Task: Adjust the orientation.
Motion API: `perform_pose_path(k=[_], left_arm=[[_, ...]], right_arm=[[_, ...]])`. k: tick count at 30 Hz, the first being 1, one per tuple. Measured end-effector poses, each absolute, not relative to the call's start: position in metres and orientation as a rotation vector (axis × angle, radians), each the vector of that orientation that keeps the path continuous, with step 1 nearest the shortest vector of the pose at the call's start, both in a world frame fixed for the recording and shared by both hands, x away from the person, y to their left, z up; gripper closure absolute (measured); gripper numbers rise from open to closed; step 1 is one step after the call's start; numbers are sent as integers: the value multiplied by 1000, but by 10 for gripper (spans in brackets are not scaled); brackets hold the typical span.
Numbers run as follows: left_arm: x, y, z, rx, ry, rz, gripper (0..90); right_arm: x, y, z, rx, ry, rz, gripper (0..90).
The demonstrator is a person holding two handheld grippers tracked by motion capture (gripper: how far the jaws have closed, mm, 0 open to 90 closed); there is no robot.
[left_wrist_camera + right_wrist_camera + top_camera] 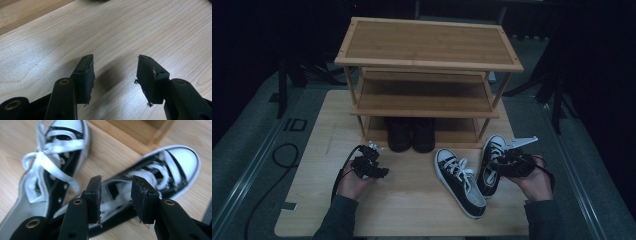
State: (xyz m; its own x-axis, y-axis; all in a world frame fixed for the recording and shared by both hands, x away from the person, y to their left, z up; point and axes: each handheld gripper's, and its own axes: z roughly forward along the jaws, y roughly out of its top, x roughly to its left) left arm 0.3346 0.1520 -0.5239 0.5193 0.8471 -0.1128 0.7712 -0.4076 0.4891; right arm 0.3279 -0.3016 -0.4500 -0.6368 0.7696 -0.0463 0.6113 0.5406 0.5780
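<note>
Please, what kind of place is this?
Probably a recording studio or lab, not a home: a wooden table on grey floor, dark surroundings, black stands behind. A bamboo shoe rack and sneakers look like staged props.

I saw the rack (427, 60) at the tabletop's (412, 200) far edge, boots (411, 134) on its bottom shelf, two sneakers (462, 182) before it, right of centre, touching.

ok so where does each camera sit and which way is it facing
High view: above the person's side, looking forward and down at table and shelf rack; forearms, both hands show.
Left gripper view: rides the left gripper, facing bare tabletop; open fingers show.
Right gripper view: rides the right gripper, facing sneakers.
Shared: the sneakers, high and right views.
</note>
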Motion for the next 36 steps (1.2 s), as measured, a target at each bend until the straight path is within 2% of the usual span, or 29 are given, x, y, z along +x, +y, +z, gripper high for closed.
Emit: perform_pose_path(k=[3,4,8,19,25,26,27,28,36], left_arm=[[335,152,-525,2278,1320,205,485],[335,152,-525,2282,1318,203,484],[335,151,-526,2286,1319,201,484],[335,152,-526,2283,1321,200,482],[335,151,-526,2288,1320,201,482],[335,151,-527,2290,1319,199,482],[335,151,-527,2290,1319,199,482],[335,151,-527,2295,1318,198,482],[335,150,-528,2296,1317,198,482]], right_arm=[[328,-307,-450,1175,2469,744,582],[328,-311,-451,1207,2443,721,537],[331,-316,-455,1267,2396,689,459],[347,-313,-478,1389,2398,598,474],[355,-313,-488,1443,2385,539,548],[354,-314,-487,1460,2380,539,616],[354,-314,-487,1460,2380,539,616],[353,-316,-486,1468,2364,522,677],[349,-324,-482,1497,2339,485,795]])
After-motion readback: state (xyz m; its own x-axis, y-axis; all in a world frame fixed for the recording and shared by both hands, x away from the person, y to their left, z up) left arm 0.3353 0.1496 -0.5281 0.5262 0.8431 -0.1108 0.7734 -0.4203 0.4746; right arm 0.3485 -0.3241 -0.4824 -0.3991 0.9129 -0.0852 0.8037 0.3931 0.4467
